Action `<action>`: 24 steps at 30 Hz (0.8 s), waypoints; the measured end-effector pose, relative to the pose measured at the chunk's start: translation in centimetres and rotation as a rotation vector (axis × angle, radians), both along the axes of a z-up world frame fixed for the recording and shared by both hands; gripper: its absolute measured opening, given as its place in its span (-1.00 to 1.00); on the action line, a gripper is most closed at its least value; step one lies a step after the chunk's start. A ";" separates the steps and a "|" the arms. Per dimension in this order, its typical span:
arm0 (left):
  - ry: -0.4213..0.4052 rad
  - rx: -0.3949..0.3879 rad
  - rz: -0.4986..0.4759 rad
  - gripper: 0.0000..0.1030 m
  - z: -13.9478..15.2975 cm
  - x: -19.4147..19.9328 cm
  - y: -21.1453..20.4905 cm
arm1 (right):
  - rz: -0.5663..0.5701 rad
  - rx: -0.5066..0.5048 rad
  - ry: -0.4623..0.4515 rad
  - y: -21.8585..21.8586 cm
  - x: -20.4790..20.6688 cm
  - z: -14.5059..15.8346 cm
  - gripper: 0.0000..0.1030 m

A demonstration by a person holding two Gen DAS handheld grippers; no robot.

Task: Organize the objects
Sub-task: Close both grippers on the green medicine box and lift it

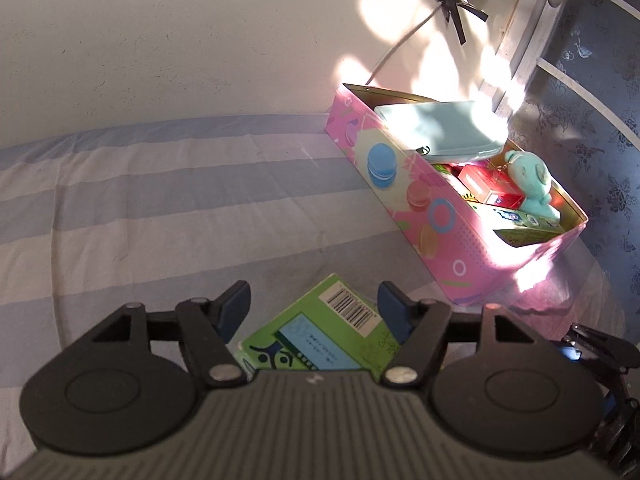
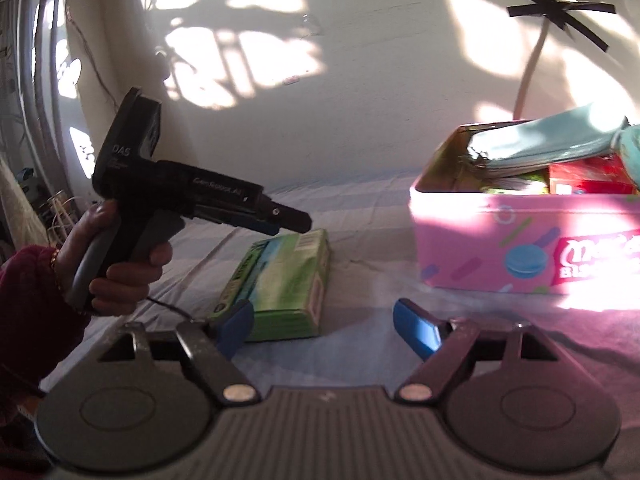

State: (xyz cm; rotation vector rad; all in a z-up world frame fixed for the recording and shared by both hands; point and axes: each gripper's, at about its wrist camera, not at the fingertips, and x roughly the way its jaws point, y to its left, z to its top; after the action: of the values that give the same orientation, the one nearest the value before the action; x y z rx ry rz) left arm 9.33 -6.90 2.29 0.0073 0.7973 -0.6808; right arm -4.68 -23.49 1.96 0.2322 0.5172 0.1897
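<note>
A green box (image 1: 320, 332) (image 2: 284, 284) with a barcode lies flat on the striped bed sheet (image 1: 160, 200). My left gripper (image 1: 316, 306) (image 2: 294, 220) hovers just above the box's far end, jaws apart and pads off it. My right gripper (image 2: 324, 320) (image 1: 580, 344) stands open close to the sheet, the box just ahead of its left finger and nothing between its fingers. The pink tin (image 1: 440, 216) (image 2: 520, 248) stands to the right, holding a light blue pouch (image 1: 440, 128) (image 2: 552, 140), a teal plush toy (image 1: 528, 176), a red box (image 1: 492, 188) and another green box (image 1: 528, 228).
A white wall runs along the far side of the bed, with a cable held by a black tape cross (image 1: 452, 0) (image 2: 560, 12). Dark flowered fabric (image 1: 592, 120) hangs right of the tin. A person's hand (image 2: 116, 264) in a dark red sleeve holds the left gripper.
</note>
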 end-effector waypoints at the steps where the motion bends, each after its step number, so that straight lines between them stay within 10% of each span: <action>1: -0.002 0.004 -0.006 0.56 -0.2 -0.1 -0.2 | 0.022 -0.027 0.001 1.0 0.4 0.1 0.68; 12: 0.061 -0.059 0.002 0.31 -1.7 -0.3 1.1 | 0.060 -0.204 0.122 7.1 5.4 -0.5 0.78; 24: 0.000 -0.048 -0.280 0.30 -0.7 -8.0 -3.2 | -0.231 -0.059 0.121 -4.4 -2.3 0.0 0.75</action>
State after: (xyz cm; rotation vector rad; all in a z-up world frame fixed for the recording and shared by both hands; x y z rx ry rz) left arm 1.35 -10.10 1.57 0.0765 0.7870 -0.9648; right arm -6.97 -27.89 2.00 0.2449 0.6104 -0.0648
